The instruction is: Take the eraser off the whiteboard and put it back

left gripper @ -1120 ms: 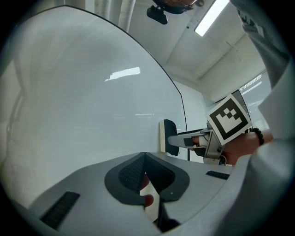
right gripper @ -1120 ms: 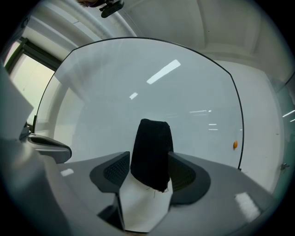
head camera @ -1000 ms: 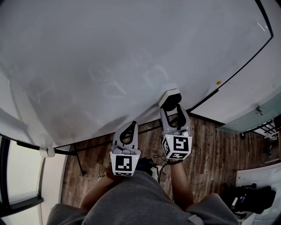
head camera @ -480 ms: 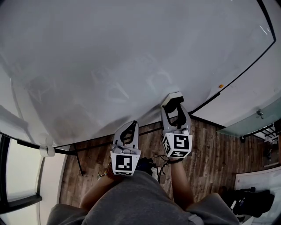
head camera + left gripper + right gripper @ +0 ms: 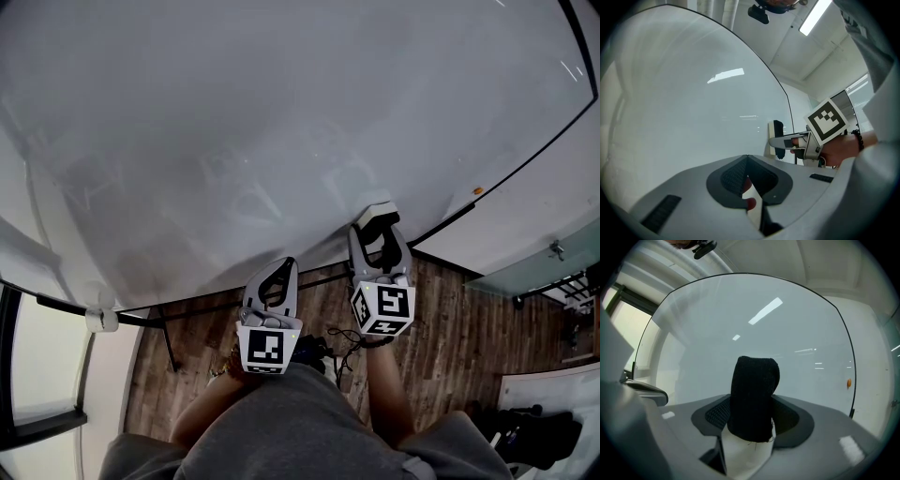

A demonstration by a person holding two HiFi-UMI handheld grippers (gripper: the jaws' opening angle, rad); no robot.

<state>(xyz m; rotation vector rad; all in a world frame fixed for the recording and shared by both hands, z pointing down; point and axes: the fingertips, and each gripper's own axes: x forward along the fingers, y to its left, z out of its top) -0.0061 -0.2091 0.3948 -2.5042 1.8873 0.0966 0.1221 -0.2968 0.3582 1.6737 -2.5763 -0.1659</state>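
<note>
Black felt eraser (image 5: 753, 399) in right gripper (image 5: 377, 227), whiteboard (image 5: 281, 112) close ahead

Floor (image 5: 450, 319): dark wood planks, running across the lower part of the head view.
Cables (image 5: 330, 351): black, lying tangled on the floor.
Window (image 5: 37, 375): bright pane in a dark frame, lower left.
Glass panel (image 5: 539, 264): pale green, at the right, with a small metal handle (image 5: 559, 249).
Dark bag (image 5: 539, 431): on the floor, lower right.
Ceiling light (image 5: 814, 16): long bright strip overhead.
</note>
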